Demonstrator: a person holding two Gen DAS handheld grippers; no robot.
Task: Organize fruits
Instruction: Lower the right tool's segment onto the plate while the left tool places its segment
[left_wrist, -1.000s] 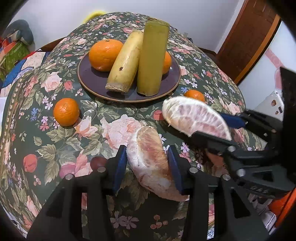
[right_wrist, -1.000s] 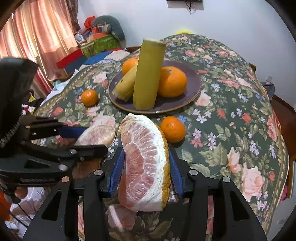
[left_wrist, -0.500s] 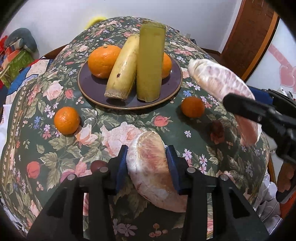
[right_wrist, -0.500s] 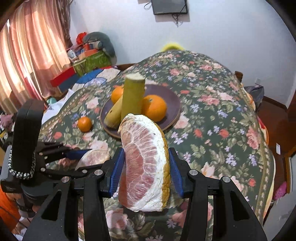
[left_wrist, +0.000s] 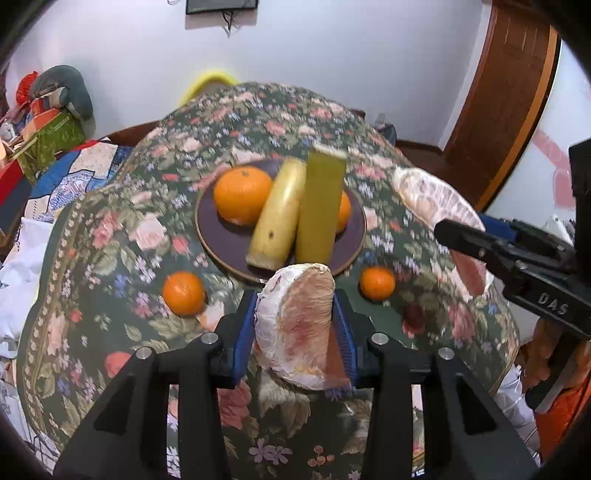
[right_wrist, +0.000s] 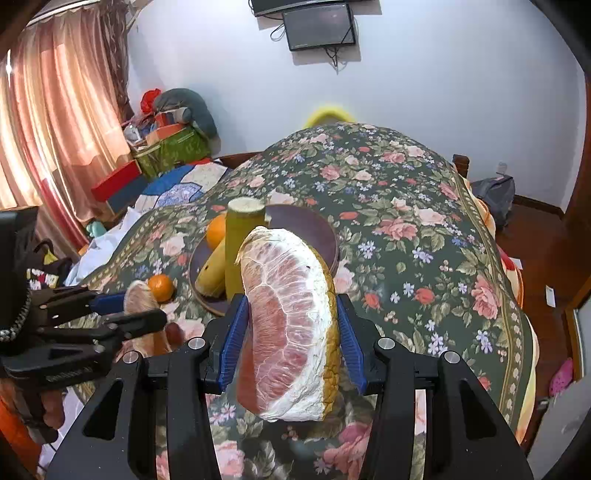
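Note:
My left gripper (left_wrist: 295, 332) is shut on a peeled pomelo piece (left_wrist: 295, 325) and holds it above the floral table, in front of the dark plate (left_wrist: 214, 240). My right gripper (right_wrist: 290, 332) is shut on a larger pomelo piece (right_wrist: 288, 321), also lifted; it shows at the right of the left wrist view (left_wrist: 439, 206). The plate holds an orange (left_wrist: 242, 194), a second orange (left_wrist: 344, 210) mostly hidden, a banana (left_wrist: 277, 218) and a green sugarcane piece (left_wrist: 319, 206). Two small oranges (left_wrist: 183, 292) (left_wrist: 377, 282) lie on the cloth near the plate.
The floral tablecloth (right_wrist: 406, 229) covers a rounded table that drops off on every side. Boxes and bundles (right_wrist: 166, 144) stand at the left by a curtain. A yellow chair back (right_wrist: 327, 112) shows behind the table. A wooden door (left_wrist: 506, 96) is at right.
Both grippers have risen and pulled back from the table with their pomelo pieces. The plate and loose oranges now look farther away. The fruit on the table has not moved.

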